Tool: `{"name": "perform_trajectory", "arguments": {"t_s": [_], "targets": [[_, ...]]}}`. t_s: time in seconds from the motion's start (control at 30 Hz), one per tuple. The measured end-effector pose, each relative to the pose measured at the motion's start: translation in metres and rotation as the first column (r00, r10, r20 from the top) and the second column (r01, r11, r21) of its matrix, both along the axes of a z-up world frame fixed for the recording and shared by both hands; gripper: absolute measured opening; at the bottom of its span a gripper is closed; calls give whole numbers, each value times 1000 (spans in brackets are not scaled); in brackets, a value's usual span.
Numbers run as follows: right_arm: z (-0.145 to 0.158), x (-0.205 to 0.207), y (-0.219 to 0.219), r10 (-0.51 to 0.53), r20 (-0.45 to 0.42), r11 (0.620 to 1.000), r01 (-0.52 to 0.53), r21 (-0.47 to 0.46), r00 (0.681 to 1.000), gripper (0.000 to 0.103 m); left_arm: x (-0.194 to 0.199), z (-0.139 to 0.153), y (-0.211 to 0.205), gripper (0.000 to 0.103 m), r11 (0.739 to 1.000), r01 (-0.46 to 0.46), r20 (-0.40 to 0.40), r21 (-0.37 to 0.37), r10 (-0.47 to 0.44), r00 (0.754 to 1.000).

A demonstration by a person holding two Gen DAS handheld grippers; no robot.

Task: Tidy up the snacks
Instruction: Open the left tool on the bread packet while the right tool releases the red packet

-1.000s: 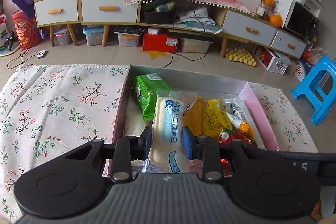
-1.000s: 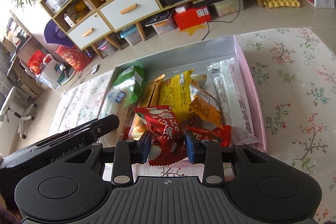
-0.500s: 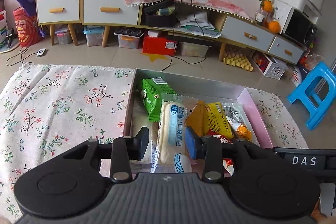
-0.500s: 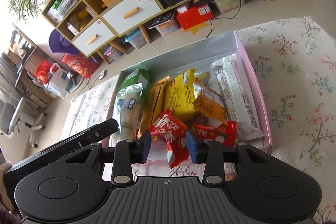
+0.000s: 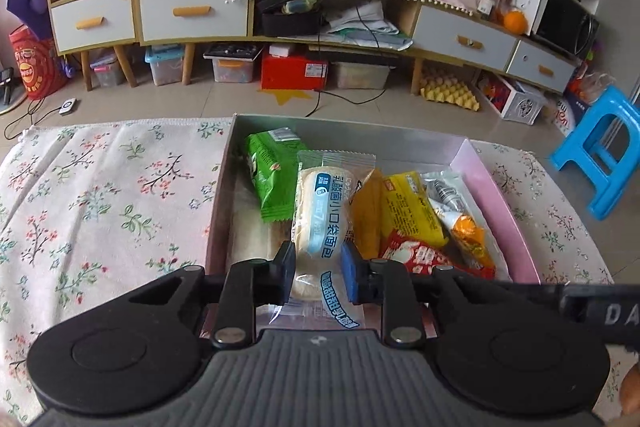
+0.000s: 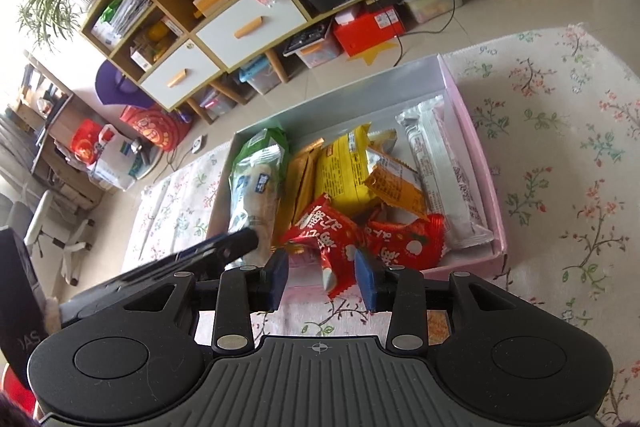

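Note:
A pink-sided box (image 5: 502, 211) (image 6: 482, 163) on the floral cloth holds several snack packs. A white bread pack with blue print (image 5: 322, 223) (image 6: 254, 195) lies at the box's near left; my left gripper (image 5: 319, 271) is open, its pads either side of the pack's near end. A red snack pack (image 6: 330, 237) (image 5: 416, 259) rests tilted on the box's near edge, its tail between the pads of my open right gripper (image 6: 321, 275). Green (image 5: 272, 171), orange-brown (image 5: 366, 215), yellow (image 5: 412, 211) and clear (image 6: 444, 183) packs lie further in.
A floral cloth (image 5: 100, 195) (image 6: 560, 163) covers the surface on both sides of the box. Beyond its far edge are the floor, low cabinets (image 5: 192, 11), storage bins and a blue stool (image 5: 604, 155). The left gripper's body (image 6: 168, 263) shows beside the right one.
Both grippers have opened: the left let go of the white bread pack, the right let go of the red pack, which dropped onto the box's near edge. Both have drawn back slightly.

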State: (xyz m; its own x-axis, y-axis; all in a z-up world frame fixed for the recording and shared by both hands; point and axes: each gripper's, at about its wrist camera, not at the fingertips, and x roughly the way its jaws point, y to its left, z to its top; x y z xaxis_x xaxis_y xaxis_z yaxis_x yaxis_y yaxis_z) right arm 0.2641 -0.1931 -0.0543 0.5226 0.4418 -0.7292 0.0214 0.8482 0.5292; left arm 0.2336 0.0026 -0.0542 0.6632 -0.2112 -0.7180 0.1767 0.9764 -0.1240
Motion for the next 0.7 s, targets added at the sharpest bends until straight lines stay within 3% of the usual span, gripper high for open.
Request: {"name": "perform_trajectory", "arguments": {"t_s": [0.13, 0.37, 0.53, 0.7], "targets": [[-16, 8, 7, 24, 15, 999, -23, -30, 1000, 34, 5, -4, -4, 27, 1000, 3, 8, 14, -3, 1000], [-13, 11, 4, 3, 47, 1000, -3, 3, 999, 36, -1, 1, -2, 33, 1000, 10, 3, 7, -10, 1000], [4, 4, -5, 3, 63, 999, -6, 35, 998, 37, -9, 11, 1, 54, 1000, 6, 14, -18, -6, 1000], [23, -6, -26, -29, 75, 999, 27, 37, 997, 37, -21, 22, 3, 68, 999, -25, 22, -37, 25, 999]]}}
